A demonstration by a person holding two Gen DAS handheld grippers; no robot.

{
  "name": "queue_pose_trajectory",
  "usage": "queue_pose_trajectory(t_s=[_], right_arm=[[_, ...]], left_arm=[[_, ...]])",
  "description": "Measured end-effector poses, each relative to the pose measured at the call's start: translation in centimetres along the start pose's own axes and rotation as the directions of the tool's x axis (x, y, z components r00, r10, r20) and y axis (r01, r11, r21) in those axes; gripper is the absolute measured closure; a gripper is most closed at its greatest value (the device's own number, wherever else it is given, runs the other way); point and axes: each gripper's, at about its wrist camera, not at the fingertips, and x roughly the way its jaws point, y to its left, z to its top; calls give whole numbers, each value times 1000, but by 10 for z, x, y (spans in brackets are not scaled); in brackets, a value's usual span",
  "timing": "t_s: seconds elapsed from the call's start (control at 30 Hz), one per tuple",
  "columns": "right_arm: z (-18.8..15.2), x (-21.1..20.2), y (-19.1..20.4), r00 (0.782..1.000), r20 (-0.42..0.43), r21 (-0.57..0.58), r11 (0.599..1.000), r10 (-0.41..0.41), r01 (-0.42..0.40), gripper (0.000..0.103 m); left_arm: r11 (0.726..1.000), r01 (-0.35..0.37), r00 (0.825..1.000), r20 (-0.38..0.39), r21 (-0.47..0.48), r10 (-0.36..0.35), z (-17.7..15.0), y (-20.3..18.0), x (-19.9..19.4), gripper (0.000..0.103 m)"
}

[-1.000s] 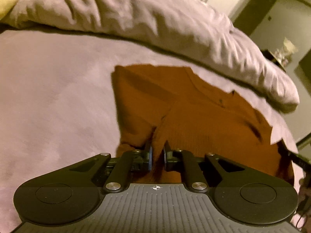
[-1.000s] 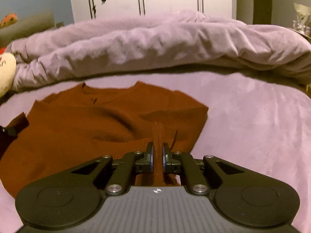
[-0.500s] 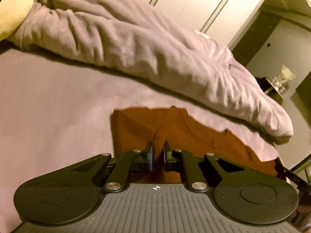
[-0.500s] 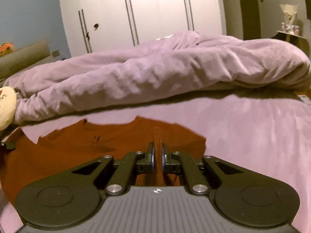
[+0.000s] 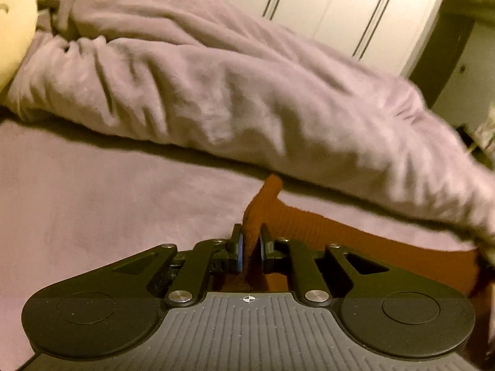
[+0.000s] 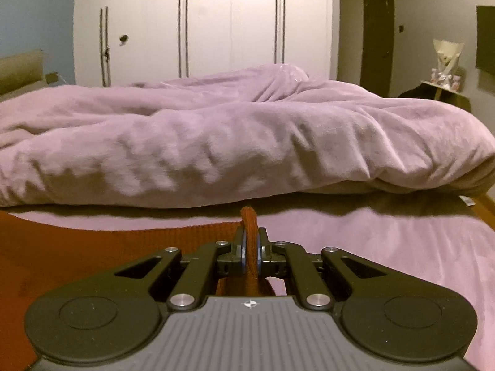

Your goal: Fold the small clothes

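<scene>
A rust-brown knit sweater [image 5: 355,235] lies on the purple bed sheet [image 5: 108,210]. My left gripper [image 5: 251,241] is shut on a pinched fold of its edge, which sticks up past the fingertips. In the right wrist view the sweater [image 6: 92,253] spreads to the left, and my right gripper [image 6: 251,244] is shut on another fold of its edge. Both grippers hold the fabric lifted. Most of the sweater is hidden below the grippers' bodies.
A bunched purple duvet [image 6: 247,142] lies across the bed behind the sweater, also in the left wrist view [image 5: 232,92]. A cream plush toy [image 5: 12,40] sits at far left. White wardrobe doors [image 6: 216,21] stand behind; a side table [image 6: 445,89] is at right.
Both grippers have risen and moved toward the duvet with the sweater's edge held, so less of the sweater shows and the wardrobe has come into view.
</scene>
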Motion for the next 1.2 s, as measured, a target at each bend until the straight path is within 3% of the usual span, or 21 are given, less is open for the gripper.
queue_pose_trajectory(t_s=[0.13, 0.17, 0.23, 0.33, 0.47, 0.6, 0.73, 0.87, 0.93, 0.97, 1.0, 1.1, 1.2], right_arm=[[-17, 26, 2, 996, -87, -11, 999, -32, 31, 97], [-20, 28, 0, 993, -111, 1, 999, -32, 32, 97], [-28, 17, -10, 994, -104, 77, 997, 22, -14, 96], [-40, -2, -20, 994, -83, 99, 993, 77, -68, 83], [-47, -2, -21, 986, -128, 87, 992, 106, -95, 78], [-41, 4, -15, 983, -149, 86, 991, 110, -98, 79], [-36, 17, -5, 974, -207, 37, 995, 96, -90, 75], [-33, 27, -14, 961, -222, 126, 982, 165, -140, 60], [-34, 29, -13, 961, -214, 122, 981, 177, -154, 65], [-35, 28, -11, 962, -209, 103, 982, 176, -158, 82], [-36, 27, -8, 964, -201, 83, 984, 171, -157, 89], [-33, 18, -2, 980, -148, 31, 991, 132, -129, 95], [-20, 8, 9, 997, -41, -24, 997, 68, -69, 96]], left_arm=[[995, -98, 993, -60, 5, 98, -18, 0, 21, 86], [997, -73, 996, -60, 1, 72, -24, 2, 18, 86], [1000, -26, 998, -51, 12, 27, -35, 7, 8, 74], [999, 10, 997, -80, 35, -8, -45, 13, 3, 60], [1000, 22, 995, -97, 16, -21, -47, 14, 4, 62], [1000, 27, 993, -112, 8, -26, -40, 6, 7, 85], [999, 28, 993, -119, 34, -24, -39, 1, 10, 89], [999, 33, 993, -112, 9, -32, -40, 5, 12, 90], [999, 32, 994, -104, 2, -31, -40, 4, 12, 91], [1000, 27, 995, -93, 2, -26, -40, 4, 11, 91], [1000, 23, 997, -80, 2, -22, -40, 3, 10, 91], [1000, 3, 1000, -29, -5, -3, -35, 2, 5, 91], [999, -39, 999, 34, 12, 38, -28, -5, 2, 91]])
